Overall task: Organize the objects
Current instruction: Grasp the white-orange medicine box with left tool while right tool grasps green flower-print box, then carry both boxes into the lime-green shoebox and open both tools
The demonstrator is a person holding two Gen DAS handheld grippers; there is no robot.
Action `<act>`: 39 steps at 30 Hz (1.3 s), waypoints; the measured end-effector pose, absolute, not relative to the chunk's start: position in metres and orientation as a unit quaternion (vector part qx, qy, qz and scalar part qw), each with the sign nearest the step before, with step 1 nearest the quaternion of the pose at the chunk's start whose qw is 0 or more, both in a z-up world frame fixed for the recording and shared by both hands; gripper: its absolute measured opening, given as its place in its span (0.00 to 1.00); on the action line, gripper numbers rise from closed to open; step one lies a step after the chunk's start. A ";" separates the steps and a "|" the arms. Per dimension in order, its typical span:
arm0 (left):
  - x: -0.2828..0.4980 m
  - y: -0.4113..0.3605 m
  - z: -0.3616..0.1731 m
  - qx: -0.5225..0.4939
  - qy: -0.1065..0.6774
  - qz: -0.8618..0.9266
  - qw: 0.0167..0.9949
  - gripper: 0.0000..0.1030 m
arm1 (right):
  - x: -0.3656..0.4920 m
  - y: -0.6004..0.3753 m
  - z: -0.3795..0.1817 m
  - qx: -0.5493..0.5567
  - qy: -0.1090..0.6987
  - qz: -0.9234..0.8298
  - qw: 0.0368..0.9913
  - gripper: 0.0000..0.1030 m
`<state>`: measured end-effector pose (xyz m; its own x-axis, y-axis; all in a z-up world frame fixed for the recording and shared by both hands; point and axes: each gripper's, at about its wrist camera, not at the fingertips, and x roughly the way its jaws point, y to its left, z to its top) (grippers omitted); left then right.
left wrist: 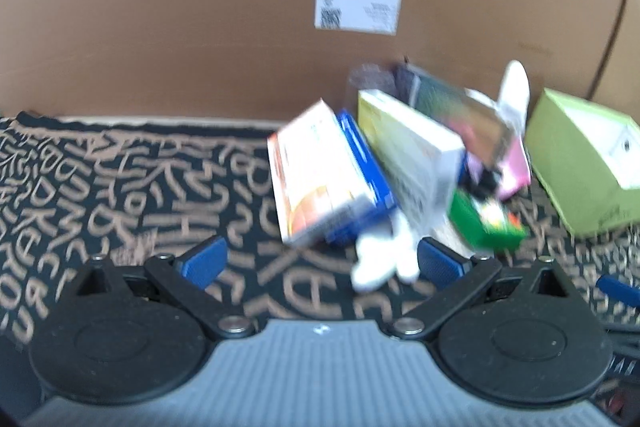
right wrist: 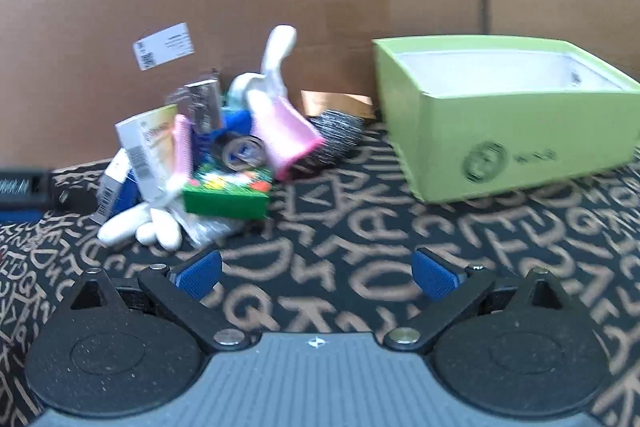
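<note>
While both grippers hang over the patterned cloth, the scene reads as follows.

Left gripper (left wrist: pixel 320 259): released, blue pads spread wide with nothing between them; it sits low over the cloth, just short of the pile.
Right gripper (right wrist: pixel 318 273): released as well, pads wide apart and empty, over bare cloth between the pile and the green box.
Cloth (right wrist: pixel 360 247): black with tan letter shapes, covering the surface; its far edge meets a cardboard wall (left wrist: pixel 200 7).
Pile (right wrist: pixel 208 155): a jumbled heap near the far edge of the cloth, against the cardboard; blurred in both views.
White and orange box (left wrist: pixel 316 179): tilted, leaning on a blue box (left wrist: pixel 368 183) at the left side of the pile.
Pale yellow box (left wrist: pixel 408 143): tilted, just right of the blue one.
Small green box (right wrist: pixel 226 197): at the near side of the pile, printed with bright colours, flat on the cloth.
White handles (right wrist: pixel 140 227): rounded ends stick out of the pile toward the near edge.
Pink brush (right wrist: pixel 286 131): on top of the pile, its white handle pointing up.
Dark bristled brush (right wrist: pixel 336 135): lies behind the pink one, between pile and open box.
Open green box (right wrist: pixel 500 131): light green, white inside, lid off, right of the pile and apart from it; its inside looks empty as far as can be seen.
Label (left wrist: pixel 357 10): white sticker on the cardboard above the pile.
</note>
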<state>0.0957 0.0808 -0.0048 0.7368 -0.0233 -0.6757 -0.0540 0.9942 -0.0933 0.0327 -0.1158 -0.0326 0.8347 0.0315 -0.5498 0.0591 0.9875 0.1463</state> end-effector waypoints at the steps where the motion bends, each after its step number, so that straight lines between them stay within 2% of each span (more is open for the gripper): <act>1: 0.104 0.084 -0.005 -0.058 0.362 0.009 0.930 1.00 | 0.039 -0.111 -0.032 0.074 0.289 0.000 0.954 1.00; 8: 0.166 0.110 -0.027 -0.131 0.390 -0.003 0.912 1.00 | 0.074 -0.078 -0.025 0.053 0.288 0.036 0.956 1.00; 14: 0.181 0.128 -0.046 -0.182 0.399 -0.021 0.898 1.00 | 0.101 -0.078 -0.035 0.114 0.306 0.062 0.943 1.00; 15: 0.179 0.127 -0.046 -0.173 0.399 -0.026 0.900 0.96 | 0.103 -0.078 -0.037 0.121 0.310 0.062 0.941 0.93; 16: 0.177 0.126 -0.046 -0.167 0.397 -0.033 0.902 0.85 | 0.103 -0.078 -0.038 0.125 0.312 0.058 0.940 0.83; 17: 0.175 0.126 -0.046 -0.166 0.394 -0.050 0.902 0.78 | 0.101 -0.077 -0.039 0.127 0.314 0.058 0.939 0.64; 18: 0.173 0.127 -0.045 -0.171 0.395 -0.064 0.900 0.72 | 0.098 -0.077 -0.039 0.130 0.315 0.061 0.938 0.64; 19: 0.171 0.128 -0.044 -0.171 0.400 -0.068 0.898 0.70 | 0.094 -0.076 -0.039 0.130 0.314 0.063 0.938 0.63; 30: 0.082 0.097 -0.042 -0.054 0.426 -0.157 0.890 0.70 | 0.011 -0.106 -0.032 0.060 0.324 0.085 0.940 0.63; 32: 0.066 0.083 -0.038 -0.029 0.429 -0.173 0.886 0.72 | -0.006 -0.110 -0.035 0.047 0.333 0.082 0.938 0.64; 33: 0.063 0.077 -0.040 -0.016 0.431 -0.171 0.886 0.76 | -0.013 -0.111 -0.036 0.042 0.334 0.077 0.938 0.66; 34: 0.063 0.072 -0.043 -0.004 0.432 -0.165 0.886 0.85 | -0.020 -0.111 -0.037 0.038 0.335 0.072 0.939 0.68; 35: 0.064 0.067 -0.045 0.009 0.433 -0.157 0.888 0.88 | -0.024 -0.111 -0.036 0.035 0.331 0.067 0.941 0.73; 39: 0.080 0.056 -0.051 0.030 0.449 -0.128 0.884 0.89 | -0.029 -0.113 -0.034 0.028 0.313 0.053 0.948 0.75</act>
<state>0.0799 0.0557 -0.0511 0.5643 -0.1996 -0.8010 0.2534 0.9654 -0.0621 -0.0293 -0.1128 -0.0343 0.7986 0.1178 -0.5902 -0.0825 0.9928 0.0866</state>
